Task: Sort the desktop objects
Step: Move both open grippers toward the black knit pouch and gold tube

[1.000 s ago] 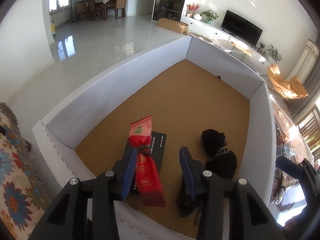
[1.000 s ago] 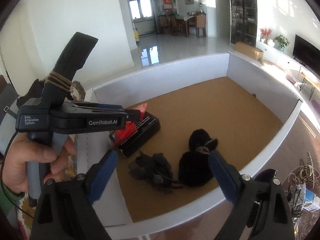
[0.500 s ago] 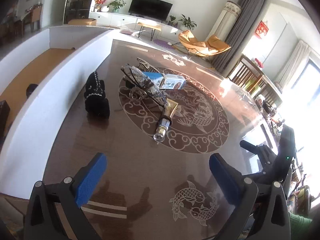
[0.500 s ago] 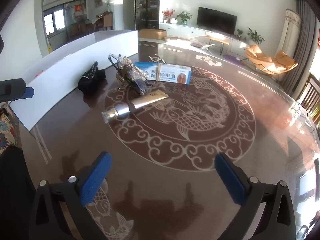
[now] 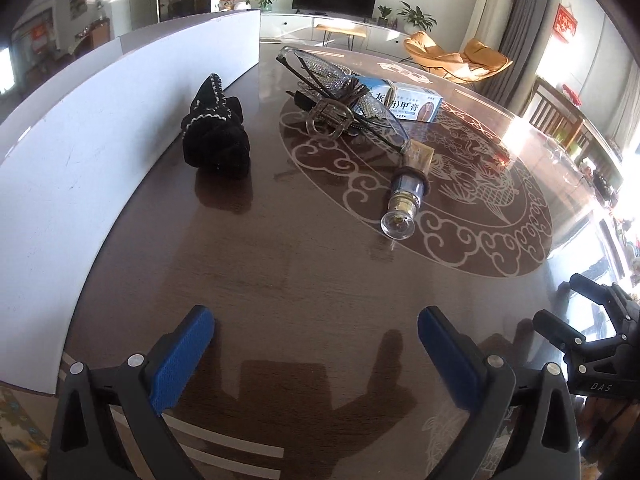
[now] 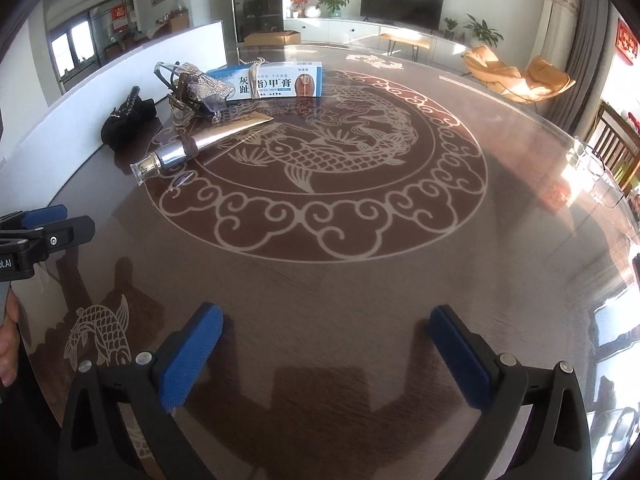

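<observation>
1. Both tongs spread wide and empty: your left gripper [image 5: 316, 344] has just been opening, your right gripper [image 6: 324, 344] too, nothing between either pair.
2. You're between picks — four items remain on the table [image 6: 400, 260].
3. Black pouch [image 5: 216, 136] at eleven o'clock beside the white box wall [image 5: 80, 152]; tube [image 6: 192, 148], blue carton [image 6: 272, 80] and glittery clip [image 5: 340, 92] at twelve.
4. Next, I'd judge: reach forward, straddle one, squeeze.

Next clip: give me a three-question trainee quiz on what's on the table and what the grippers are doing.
1. True or false: the left gripper holds the tube.
2. Which lies nearest the white wall? A) black pouch B) blue box C) tube
3. Fill in: the right gripper has its jaws ___.

Key: 1 false, it is empty; 2 A; 3 open.
</observation>
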A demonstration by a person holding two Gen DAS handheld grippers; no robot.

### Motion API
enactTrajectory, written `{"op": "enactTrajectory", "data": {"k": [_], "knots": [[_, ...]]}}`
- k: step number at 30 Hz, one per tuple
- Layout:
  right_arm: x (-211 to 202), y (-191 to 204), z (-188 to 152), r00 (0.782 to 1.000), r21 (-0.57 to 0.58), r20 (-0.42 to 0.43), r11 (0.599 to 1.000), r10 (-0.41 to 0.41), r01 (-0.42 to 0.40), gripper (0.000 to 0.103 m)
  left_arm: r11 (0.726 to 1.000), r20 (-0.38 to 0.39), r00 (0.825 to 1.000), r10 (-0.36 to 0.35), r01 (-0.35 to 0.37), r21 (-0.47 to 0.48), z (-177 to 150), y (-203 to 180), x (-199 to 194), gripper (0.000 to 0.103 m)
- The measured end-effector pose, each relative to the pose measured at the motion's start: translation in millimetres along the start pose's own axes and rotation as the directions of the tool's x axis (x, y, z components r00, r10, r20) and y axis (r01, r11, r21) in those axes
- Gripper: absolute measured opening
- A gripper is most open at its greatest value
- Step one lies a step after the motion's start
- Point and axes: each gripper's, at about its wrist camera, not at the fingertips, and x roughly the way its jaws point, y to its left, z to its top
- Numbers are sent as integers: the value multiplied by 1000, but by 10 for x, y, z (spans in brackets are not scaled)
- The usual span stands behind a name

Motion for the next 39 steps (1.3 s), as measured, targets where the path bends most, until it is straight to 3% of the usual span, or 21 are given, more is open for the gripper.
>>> {"op": "enactTrajectory", "data": {"k": [9,15,26,39], "knots": [[-7,-9,-13,1000,12,1,1000,-12,12,103,1000,2,1000,1,-1,-10,-4,25,-4,103],[-5,-13,-11,1000,12,1,1000,-12,12,103,994,-11,996,89,-88,63,-34,-111,53,103],[-4,-12,-10,1000,12,1,1000,-13,12,103,995,-23,996,92,-91,46,-40,-82,40,103],[-3,-16,-11,1000,13,2,1000,-13,13,103,992,6,1000,-19,19,-121,-18,234,-70,103]]}}
